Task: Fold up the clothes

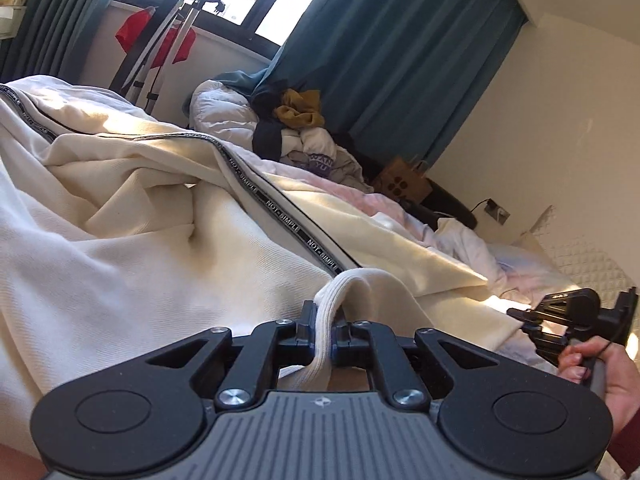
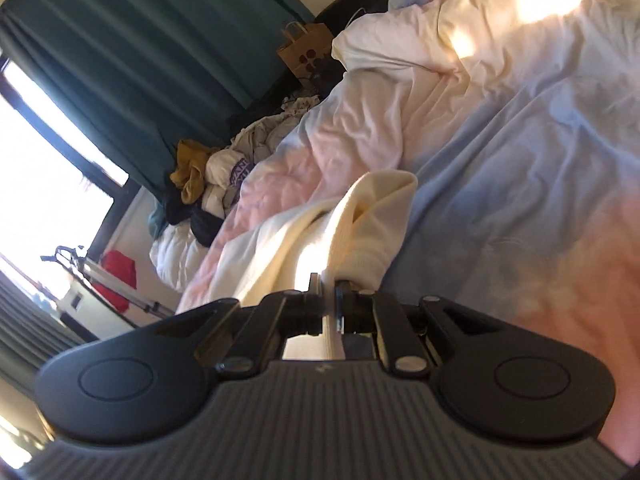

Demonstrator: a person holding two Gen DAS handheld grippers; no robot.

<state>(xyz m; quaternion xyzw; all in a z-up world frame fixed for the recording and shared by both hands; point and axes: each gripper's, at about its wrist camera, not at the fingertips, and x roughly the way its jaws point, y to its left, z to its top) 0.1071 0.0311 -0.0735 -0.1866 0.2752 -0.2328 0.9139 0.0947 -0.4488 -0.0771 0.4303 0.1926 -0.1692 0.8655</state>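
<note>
A cream garment (image 1: pixel 132 216) with a black lettered stripe (image 1: pixel 280 208) lies crumpled across the bed. My left gripper (image 1: pixel 325 322) is shut on its white ribbed hem (image 1: pixel 326 312), which runs back between the fingers. In the right wrist view my right gripper (image 2: pixel 329 292) is shut on another ribbed edge of the same cream garment (image 2: pixel 360 216), which bunches up just ahead of the fingers. In the left wrist view the right gripper (image 1: pixel 568 312) shows at the right edge, held by a hand (image 1: pixel 600 372).
The bed is covered by a pink and blue duvet (image 2: pixel 520 152). A heap of other clothes (image 1: pixel 296 124) sits at the far side by teal curtains (image 1: pixel 392 48). A folded metal rack (image 1: pixel 168 40) with a red cloth stands under the window. A brown paper bag (image 1: pixel 404 180) rests near the wall.
</note>
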